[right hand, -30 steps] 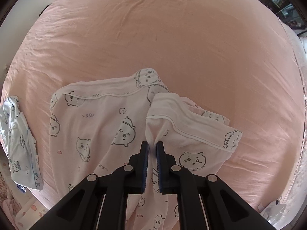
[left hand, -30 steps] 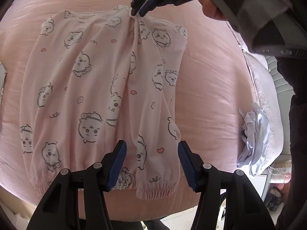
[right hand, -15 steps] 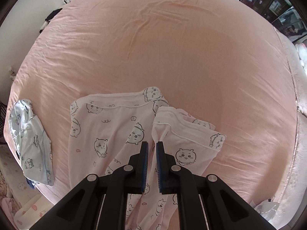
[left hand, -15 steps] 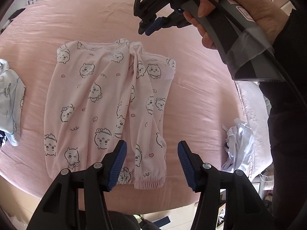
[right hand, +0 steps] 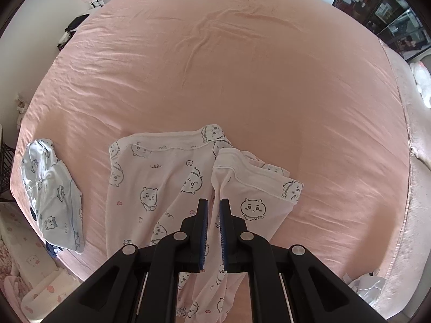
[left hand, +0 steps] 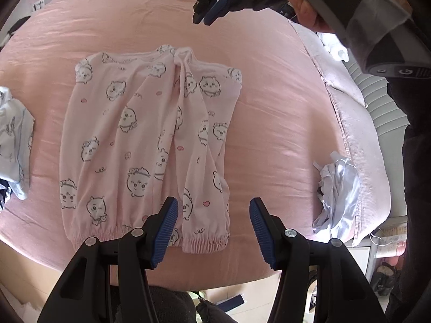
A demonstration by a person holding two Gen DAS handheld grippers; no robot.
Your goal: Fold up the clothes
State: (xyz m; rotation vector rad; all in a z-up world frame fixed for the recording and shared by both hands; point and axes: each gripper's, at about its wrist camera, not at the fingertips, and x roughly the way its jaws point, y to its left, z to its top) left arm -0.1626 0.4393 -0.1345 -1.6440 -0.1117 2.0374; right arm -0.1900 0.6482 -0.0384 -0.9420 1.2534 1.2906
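Pink pyjama trousers (left hand: 150, 140) with cartoon faces lie on the pink bed, folded lengthwise with one leg over the other. Their cuffs are nearest in the left wrist view and their waistband (right hand: 242, 172) is nearest in the right wrist view. My left gripper (left hand: 214, 212) hovers open above the cuff end with nothing between its blue pads. Above the waistband end, clear of the cloth, my right gripper (right hand: 212, 204) is shut and empty. It also shows at the top of the left wrist view, right gripper (left hand: 204, 17), held by a hand (left hand: 301, 8).
A light blue printed garment (right hand: 51, 196) lies at the bed's left edge. A crumpled white cloth (left hand: 339, 188) sits at the right edge by the mattress seam. Beyond the trousers lies a wide stretch of pink sheet (right hand: 242, 67). The floor shows below the near bed edge.
Both grippers have lifted away from the bed. The waistband fold that was bunched up at the right gripper's tips now lies on the trousers, free of the gripper.
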